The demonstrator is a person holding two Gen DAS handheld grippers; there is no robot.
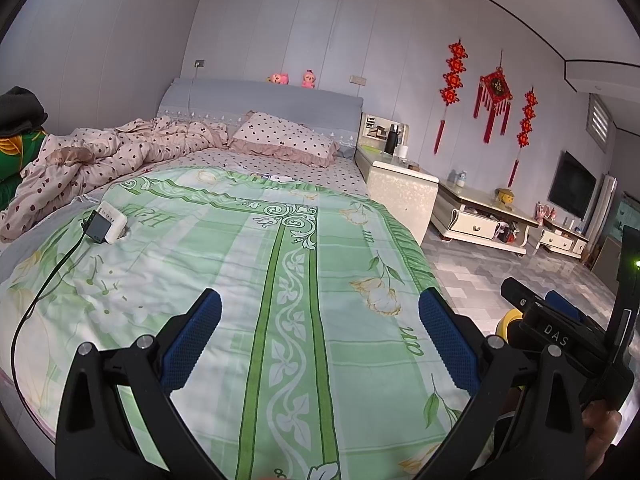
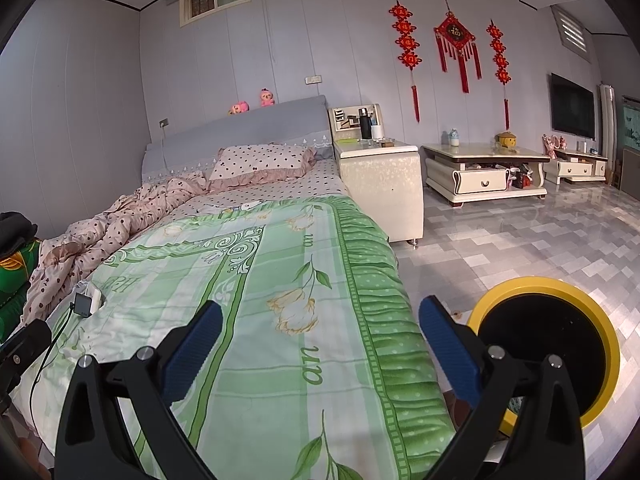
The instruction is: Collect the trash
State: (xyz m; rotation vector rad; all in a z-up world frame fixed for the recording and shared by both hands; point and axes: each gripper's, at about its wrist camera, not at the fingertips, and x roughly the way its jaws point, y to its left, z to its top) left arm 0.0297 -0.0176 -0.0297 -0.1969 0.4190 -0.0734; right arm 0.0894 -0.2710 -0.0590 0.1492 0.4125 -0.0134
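A yellow-rimmed black trash bin [image 2: 548, 344] stands on the floor right of the bed's foot; a sliver of its rim shows in the left wrist view [image 1: 507, 320]. Small flat wrappers or papers [image 1: 276, 178] lie on the bed near the pillow, also in the right wrist view [image 2: 244, 209]. My left gripper [image 1: 320, 320] is open and empty above the green bedspread [image 1: 248, 264]. My right gripper [image 2: 320, 328] is open and empty over the bed's right edge, beside the bin. The right gripper's body shows at the left wrist view's right edge [image 1: 560, 328].
A white power strip with a black charger and cable [image 1: 106, 224] lies on the bed's left. A crumpled pink quilt [image 1: 100, 156] and pillow [image 1: 288, 140] lie at the head. A bedside cabinet [image 2: 380, 176] and low TV cabinets [image 2: 484, 172] line the wall. Tiled floor [image 2: 520, 248] lies right.
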